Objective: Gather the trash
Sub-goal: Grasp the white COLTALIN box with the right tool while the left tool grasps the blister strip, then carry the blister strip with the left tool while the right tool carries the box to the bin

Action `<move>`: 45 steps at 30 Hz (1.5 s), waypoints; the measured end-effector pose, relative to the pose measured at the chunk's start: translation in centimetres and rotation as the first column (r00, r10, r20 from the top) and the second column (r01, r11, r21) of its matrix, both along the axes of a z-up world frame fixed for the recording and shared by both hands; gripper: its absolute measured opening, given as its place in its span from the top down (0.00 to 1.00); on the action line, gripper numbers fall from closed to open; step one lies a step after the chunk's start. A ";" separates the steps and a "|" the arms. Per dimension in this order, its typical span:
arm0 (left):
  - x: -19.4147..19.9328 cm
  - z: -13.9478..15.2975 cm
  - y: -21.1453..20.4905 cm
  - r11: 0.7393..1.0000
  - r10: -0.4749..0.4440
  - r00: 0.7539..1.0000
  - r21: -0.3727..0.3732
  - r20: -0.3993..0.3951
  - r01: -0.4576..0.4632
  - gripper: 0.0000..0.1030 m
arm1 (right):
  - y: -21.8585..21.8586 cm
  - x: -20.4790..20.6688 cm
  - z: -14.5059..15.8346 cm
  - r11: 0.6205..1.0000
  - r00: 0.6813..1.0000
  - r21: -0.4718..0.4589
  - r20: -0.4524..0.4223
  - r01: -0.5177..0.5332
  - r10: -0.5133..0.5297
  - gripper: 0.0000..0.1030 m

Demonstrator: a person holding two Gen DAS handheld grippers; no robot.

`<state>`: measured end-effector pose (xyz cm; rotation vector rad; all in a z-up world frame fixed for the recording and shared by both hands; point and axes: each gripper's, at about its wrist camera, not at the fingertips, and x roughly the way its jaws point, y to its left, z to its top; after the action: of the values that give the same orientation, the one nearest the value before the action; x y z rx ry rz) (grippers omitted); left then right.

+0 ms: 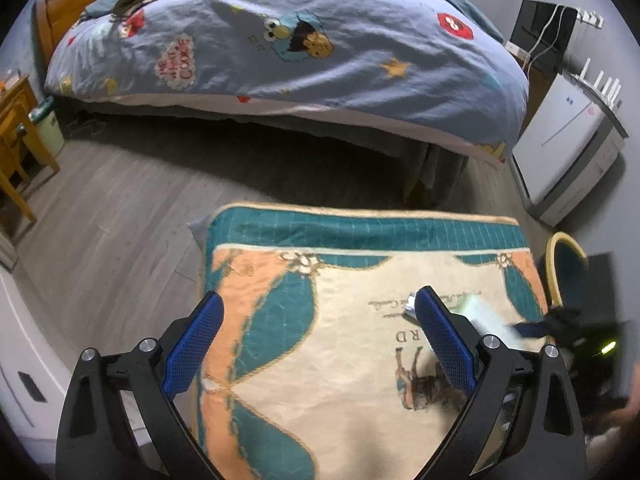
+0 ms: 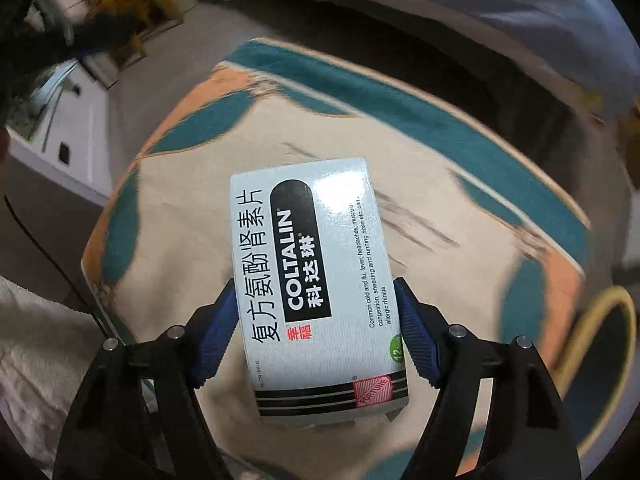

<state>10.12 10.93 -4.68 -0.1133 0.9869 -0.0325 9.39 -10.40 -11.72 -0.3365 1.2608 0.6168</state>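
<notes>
A pale medicine box point(image 2: 316, 280) printed COLTALIN is held lifted over the patterned cloth point(image 2: 168, 272), and my right gripper point(image 2: 315, 286) is shut on it, one blue pad pressing each long side. Seen from the left wrist view, that box point(image 1: 486, 316) is a pale blur at the right, with the right gripper point(image 1: 534, 328) blurred beside it. My left gripper point(image 1: 320, 298) stands open above the cloth point(image 1: 320, 360), nothing between its fingers. A small shiny scrap point(image 1: 410, 305) lies on the cloth beside the left gripper's right finger.
A bin with a yellow rim point(image 1: 560, 258) point(image 2: 600, 320) stands just past the cloth's right edge. A bed with a blue cartoon quilt point(image 1: 280, 40) fills the back. Wooden furniture point(image 1: 16, 140) is at the left, a white cabinet point(image 1: 568, 140) at the right.
</notes>
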 end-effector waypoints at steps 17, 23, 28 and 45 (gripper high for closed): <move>4.4 -10.5 -11.1 0.996 -0.056 0.981 0.053 -0.183 0.067 0.07 | -15.3 3.5 1.6 0.920 0.920 0.068 0.043 0.386 -0.390 0.28; 4.8 -13.1 -12.8 1.000 0.016 0.973 -0.005 -0.229 -0.018 0.11 | -16.7 3.8 1.7 0.912 0.912 0.085 0.053 0.401 -0.406 0.28; 4.9 -13.4 -14.8 0.996 -0.020 0.975 0.076 -0.220 0.038 0.40 | -18.5 4.4 1.2 0.903 0.902 0.073 0.060 0.424 -0.429 0.28; 5.9 -6.6 -21.2 0.932 -0.360 0.933 0.051 0.006 0.359 0.41 | -26.3 6.1 2.4 0.779 0.780 0.160 0.072 0.606 -0.622 0.28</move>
<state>15.99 -10.26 -11.28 0.1152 0.9822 -0.3453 15.46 -36.66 -9.34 0.1565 1.1189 0.1024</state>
